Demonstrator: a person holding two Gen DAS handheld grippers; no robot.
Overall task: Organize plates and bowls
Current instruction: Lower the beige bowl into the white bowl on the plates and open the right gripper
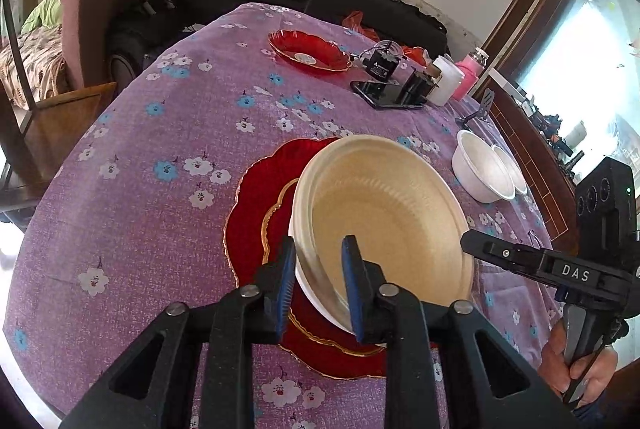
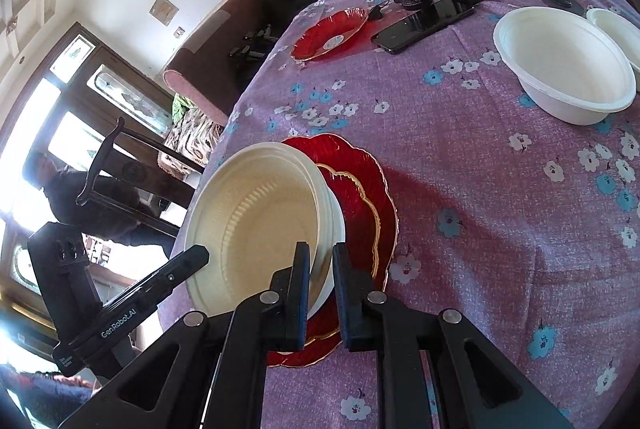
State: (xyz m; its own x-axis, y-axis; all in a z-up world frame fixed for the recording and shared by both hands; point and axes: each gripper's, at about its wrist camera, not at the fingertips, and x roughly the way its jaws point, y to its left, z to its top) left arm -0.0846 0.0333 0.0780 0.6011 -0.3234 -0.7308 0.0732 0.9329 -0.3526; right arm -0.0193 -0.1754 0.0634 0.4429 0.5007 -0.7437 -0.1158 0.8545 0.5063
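A stack of nested cream bowls [image 1: 384, 213] [image 2: 260, 221] sits tilted on two stacked red plates [image 1: 260, 197] [image 2: 360, 189] with gold rims. My left gripper [image 1: 319, 241] straddles the near rim, one pad outside and one inside, standing slightly apart from it. My right gripper [image 2: 321, 247] is shut on the opposite rim of the same bowls. A third red plate [image 1: 308, 51] [image 2: 332, 33] lies at the far side of the table. Two white bowls [image 1: 480, 173] [image 2: 560, 69] stand side by side to the right.
The table carries a purple flowered cloth [image 1: 160, 229]. At its far end lie a black phone [image 1: 384, 95], small dark jars, a white tub [image 1: 446, 81] and a pink bottle [image 1: 468, 77]. A wooden chair [image 1: 60, 117] stands at the left edge. A person [image 2: 80, 189] stands beyond the table.
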